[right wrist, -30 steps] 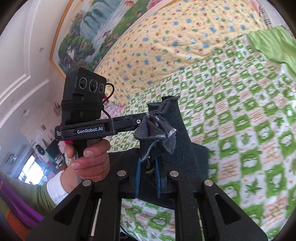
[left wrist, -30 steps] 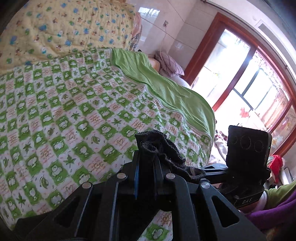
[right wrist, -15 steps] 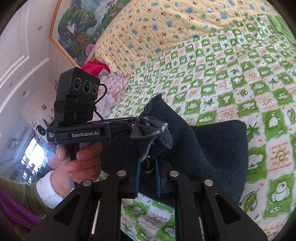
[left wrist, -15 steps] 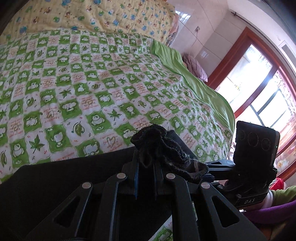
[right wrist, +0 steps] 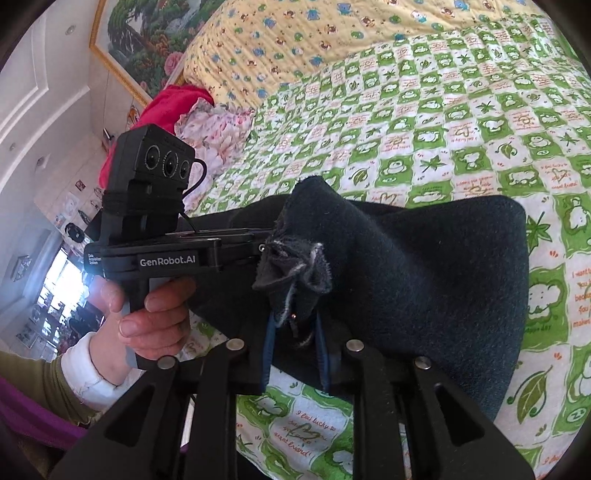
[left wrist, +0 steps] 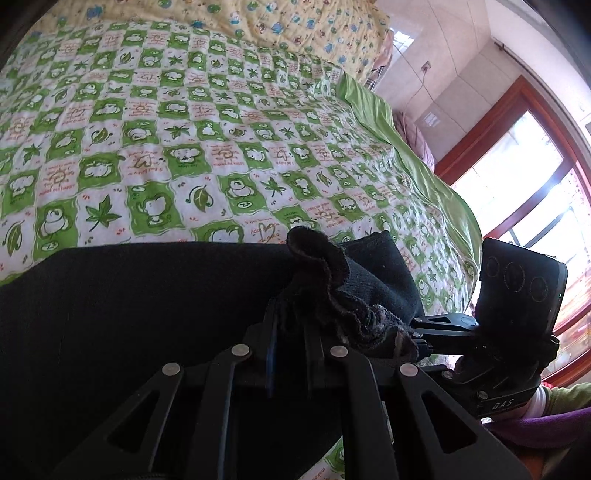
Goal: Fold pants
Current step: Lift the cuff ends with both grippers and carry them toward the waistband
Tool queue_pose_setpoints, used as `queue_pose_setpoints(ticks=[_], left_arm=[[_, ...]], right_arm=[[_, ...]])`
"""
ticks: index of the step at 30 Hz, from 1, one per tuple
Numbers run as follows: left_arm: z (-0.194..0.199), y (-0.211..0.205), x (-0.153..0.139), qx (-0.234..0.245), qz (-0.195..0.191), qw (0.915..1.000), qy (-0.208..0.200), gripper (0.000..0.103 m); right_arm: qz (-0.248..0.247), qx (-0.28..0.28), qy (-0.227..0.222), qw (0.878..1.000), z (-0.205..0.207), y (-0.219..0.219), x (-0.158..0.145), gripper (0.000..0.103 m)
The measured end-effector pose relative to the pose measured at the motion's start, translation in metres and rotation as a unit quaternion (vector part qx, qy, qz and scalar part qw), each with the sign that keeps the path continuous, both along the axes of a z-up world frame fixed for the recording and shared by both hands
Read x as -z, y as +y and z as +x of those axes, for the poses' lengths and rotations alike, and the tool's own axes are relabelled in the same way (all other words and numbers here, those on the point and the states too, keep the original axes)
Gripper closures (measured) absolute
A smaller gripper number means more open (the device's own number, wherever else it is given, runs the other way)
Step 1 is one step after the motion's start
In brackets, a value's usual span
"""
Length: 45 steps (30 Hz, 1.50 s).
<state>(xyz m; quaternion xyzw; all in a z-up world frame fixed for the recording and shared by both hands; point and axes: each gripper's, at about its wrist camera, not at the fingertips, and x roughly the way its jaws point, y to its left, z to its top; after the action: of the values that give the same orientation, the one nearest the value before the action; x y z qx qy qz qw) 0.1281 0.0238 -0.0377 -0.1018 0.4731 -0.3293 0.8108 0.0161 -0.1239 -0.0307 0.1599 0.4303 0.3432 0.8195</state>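
The dark navy pants (left wrist: pixel 110 314) lie spread on the green-and-white checked quilt (left wrist: pixel 184 147). My left gripper (left wrist: pixel 290 332) is shut on a bunched edge of the pants (left wrist: pixel 321 280). My right gripper (right wrist: pixel 293 325) is shut on another bunched, frayed edge of the pants (right wrist: pixel 295 266); the rest of the cloth (right wrist: pixel 424 277) spreads to the right on the quilt (right wrist: pixel 443 110). The two grippers are close side by side: the right one shows in the left wrist view (left wrist: pixel 509 332), the left one in the right wrist view (right wrist: pixel 159 229), held by a hand (right wrist: pixel 147 317).
A yellow patterned blanket (left wrist: pixel 258 22) lies at the head of the bed. A green sheet (left wrist: pixel 413 155) runs along the bed's right edge near a red-framed window (left wrist: pixel 535 184). Red and pink clothes (right wrist: pixel 192 110) are piled by the wall under a framed painting (right wrist: pixel 147 37).
Both grippers have come down toward the bed with the pants edges in them. The pants now lie spread flat over much more of the quilt.
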Motion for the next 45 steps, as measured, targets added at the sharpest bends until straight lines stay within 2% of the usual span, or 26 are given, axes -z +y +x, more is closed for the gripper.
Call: queue_pose_setpoints(ticks=[4,13,17,20,24,27,30,33,37,41,45], left_arm=[[-0.009,0.015,0.002,-0.025,-0.009,0.9996,0.002,0.094],[-0.026,0.050,-0.004,-0.086,-0.024,0.9961,-0.001,0.089],[-0.037,0.067,-0.009,-0.122,-0.029,0.9921,-0.009,0.089],[-0.051,0.085,-0.012,-0.157,-0.038,0.9868,-0.011,0.083],[-0.070,0.116,-0.014,-0.223,-0.056,0.9733,-0.004,0.082],[-0.083,0.130,-0.017,-0.254,-0.062,0.9652,-0.004,0.081],[-0.098,0.146,-0.020,-0.281,-0.070,0.9571,-0.007,0.068],[-0.111,0.159,-0.021,-0.312,-0.067,0.9477,-0.007,0.068],[-0.128,0.175,-0.019,-0.358,-0.061,0.9318,0.002,0.068],[-0.148,0.191,-0.019,-0.404,-0.048,0.9135,0.003,0.068],[-0.165,0.206,-0.021,-0.432,-0.034,0.9014,0.002,0.068]], right_arm=[[-0.001,-0.011,-0.002,1.000,-0.001,0.005,-0.003,0.068],[-0.001,-0.031,-0.015,0.999,-0.001,0.015,-0.020,0.068],[-0.004,-0.041,-0.023,0.999,0.000,0.021,-0.025,0.068],[-0.005,-0.050,-0.027,0.998,0.005,0.028,-0.029,0.068],[-0.006,-0.062,-0.031,0.998,0.011,0.037,-0.032,0.068],[-0.013,-0.077,-0.038,0.996,0.016,0.048,-0.035,0.068],[-0.019,-0.089,-0.038,0.995,0.022,0.059,-0.036,0.068],[-0.024,-0.108,-0.041,0.993,0.028,0.075,-0.037,0.067],[-0.033,-0.122,-0.044,0.991,0.036,0.092,-0.039,0.056],[-0.041,-0.142,-0.048,0.988,0.046,0.113,-0.042,0.056],[-0.049,-0.163,-0.050,0.984,0.057,0.135,-0.046,0.056]])
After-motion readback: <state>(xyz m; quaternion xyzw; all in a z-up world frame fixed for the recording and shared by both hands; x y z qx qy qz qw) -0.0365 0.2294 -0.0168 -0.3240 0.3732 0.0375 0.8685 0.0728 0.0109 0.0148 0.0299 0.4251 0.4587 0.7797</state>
